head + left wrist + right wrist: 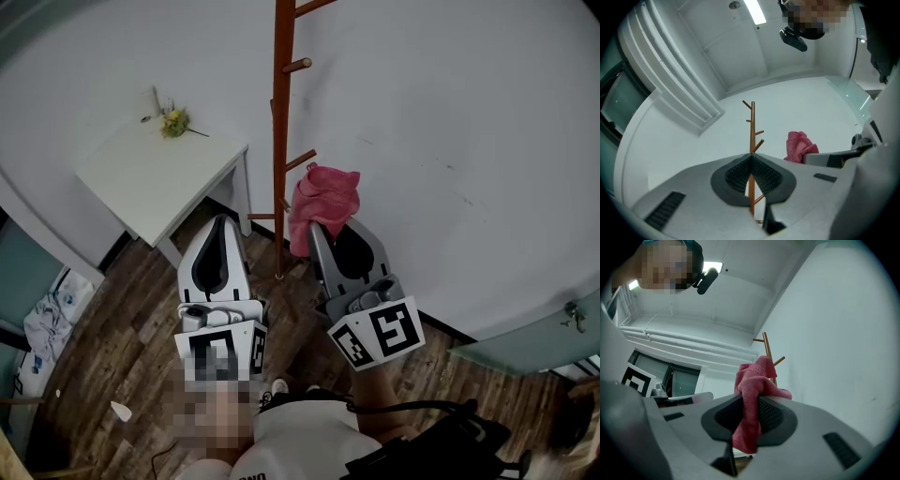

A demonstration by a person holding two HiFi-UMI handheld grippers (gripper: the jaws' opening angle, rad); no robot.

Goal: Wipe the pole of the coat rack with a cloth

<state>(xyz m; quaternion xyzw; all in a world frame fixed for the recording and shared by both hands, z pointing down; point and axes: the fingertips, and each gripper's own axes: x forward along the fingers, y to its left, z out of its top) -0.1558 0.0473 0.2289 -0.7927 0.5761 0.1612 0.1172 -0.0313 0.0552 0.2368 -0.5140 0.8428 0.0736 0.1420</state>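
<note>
The coat rack's orange-brown pole stands upright against the white wall, with short pegs along it. My right gripper is shut on a pink cloth, which bunches above the jaws just right of the pole, near a lower peg. In the right gripper view the cloth hangs down between the pads, with the rack behind it. My left gripper is shut on nothing, left of the pole and apart from it. In the left gripper view the pole rises past the closed tips, and the cloth shows to its right.
A small white table stands left of the rack with a sprig of flowers on it. The floor is dark wood planks. A teal door is at the right. A pale bundle lies at the far left.
</note>
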